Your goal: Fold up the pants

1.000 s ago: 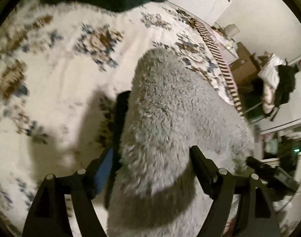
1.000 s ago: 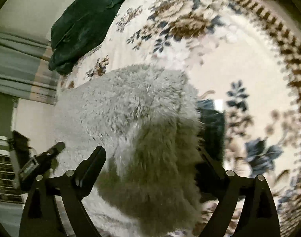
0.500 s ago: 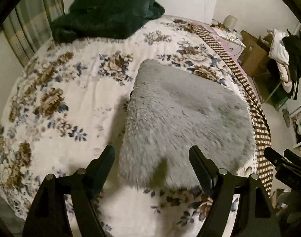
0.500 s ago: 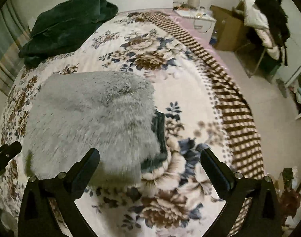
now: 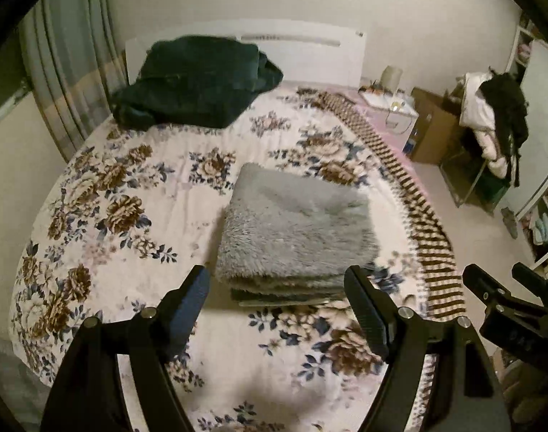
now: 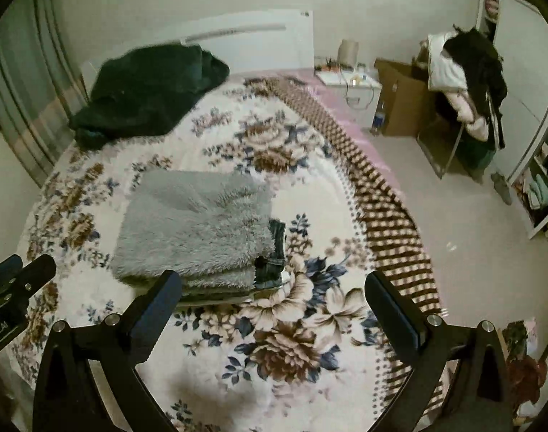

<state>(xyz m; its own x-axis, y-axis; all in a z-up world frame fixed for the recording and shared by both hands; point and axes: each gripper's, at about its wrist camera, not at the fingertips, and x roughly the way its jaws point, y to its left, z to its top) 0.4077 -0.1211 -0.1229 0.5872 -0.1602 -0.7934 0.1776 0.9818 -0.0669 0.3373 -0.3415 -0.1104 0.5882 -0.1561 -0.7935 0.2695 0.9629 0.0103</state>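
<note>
The grey fluffy pants (image 5: 295,226) lie folded in a thick stack on the floral bedspread (image 5: 104,216); they also show in the right wrist view (image 6: 198,230), with a dark denim edge (image 6: 274,262) sticking out at their right side. My left gripper (image 5: 277,288) is open and empty, held above the bed just in front of the stack. My right gripper (image 6: 274,295) is open and empty, in front of the stack and a little to its right. Each gripper shows at the edge of the other's view.
A dark green blanket (image 5: 194,82) lies bunched at the head of the bed by the white headboard (image 5: 302,54). To the right of the bed stand a nightstand (image 6: 349,86), a cardboard box (image 6: 399,97) and a chair piled with clothes (image 6: 468,82). Curtains (image 5: 68,72) hang at the left.
Both grippers let go of the grey pants and pulled back and up from the bed. The pants now lie folded flat, and the view has widened to the whole room.
</note>
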